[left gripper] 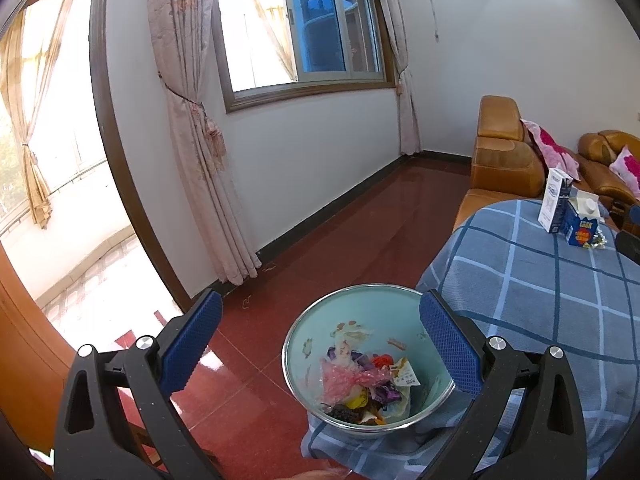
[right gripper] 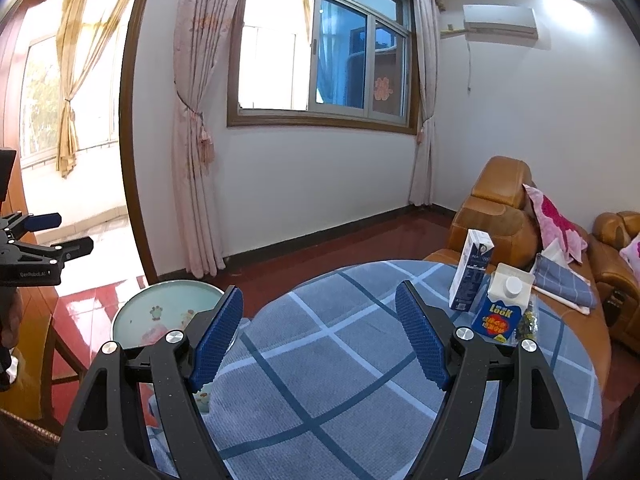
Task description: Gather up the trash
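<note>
A light green waste bin (left gripper: 352, 308) with a metal rim stands beside the round table and holds several wrappers (left gripper: 360, 384). My left gripper (left gripper: 320, 320) is open and empty, hovering above the bin. My right gripper (right gripper: 320, 312) is open and empty above the blue checked tablecloth (right gripper: 320, 380). At the table's far right stand a tall white and navy carton (right gripper: 470, 276) and a blue carton marked "Look" (right gripper: 500, 312), with a small foil wrapper (right gripper: 528, 320) beside it. The cartons also show in the left wrist view (left gripper: 556, 204). The bin shows at the left of the right wrist view (right gripper: 160, 308).
A brown leather sofa (right gripper: 496, 216) with pink cushions (right gripper: 556, 220) stands behind the table. Red glossy floor (left gripper: 320, 232) runs to the wall and curtains (left gripper: 192, 120). A wooden chair (right gripper: 36, 360) stands at the left. The left gripper (right gripper: 40, 248) shows at the left edge of the right wrist view.
</note>
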`<control>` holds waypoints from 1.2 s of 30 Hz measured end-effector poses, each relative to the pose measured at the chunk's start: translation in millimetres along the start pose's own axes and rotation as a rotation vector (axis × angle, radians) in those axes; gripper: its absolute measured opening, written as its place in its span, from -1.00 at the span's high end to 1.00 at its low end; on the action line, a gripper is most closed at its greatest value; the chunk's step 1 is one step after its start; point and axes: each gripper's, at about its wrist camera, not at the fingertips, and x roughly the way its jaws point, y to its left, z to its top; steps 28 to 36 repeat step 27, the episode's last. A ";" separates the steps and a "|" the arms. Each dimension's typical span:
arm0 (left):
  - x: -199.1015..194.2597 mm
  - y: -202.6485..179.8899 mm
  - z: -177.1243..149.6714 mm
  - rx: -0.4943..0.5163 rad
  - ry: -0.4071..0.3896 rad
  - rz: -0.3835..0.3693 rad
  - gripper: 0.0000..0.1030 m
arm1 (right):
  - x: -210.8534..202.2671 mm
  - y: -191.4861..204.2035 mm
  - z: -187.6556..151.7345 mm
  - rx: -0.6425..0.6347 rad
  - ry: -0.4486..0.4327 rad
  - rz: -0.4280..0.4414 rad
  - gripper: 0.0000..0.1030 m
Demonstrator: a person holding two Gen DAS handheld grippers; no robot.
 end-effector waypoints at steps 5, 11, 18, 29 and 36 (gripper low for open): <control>-0.3 -0.3 -0.6 0.000 0.003 0.000 -0.88 | -0.5 -0.5 -0.5 0.001 -0.001 -0.001 -0.51; 0.0 -3.2 -0.6 0.011 0.006 -0.006 -0.88 | -0.3 -0.3 -0.6 0.000 0.001 0.001 -0.51; 1.3 -5.1 -1.2 0.026 0.004 -0.010 -0.88 | -0.6 -0.8 -3.3 -0.005 0.005 -0.009 -0.56; 7.9 -3.0 -2.1 0.015 0.039 -0.036 -0.88 | 34.1 -79.8 -38.2 0.095 0.198 -0.209 -0.64; 7.9 -3.0 -2.1 0.015 0.039 -0.036 -0.88 | 34.1 -79.8 -38.2 0.095 0.198 -0.209 -0.64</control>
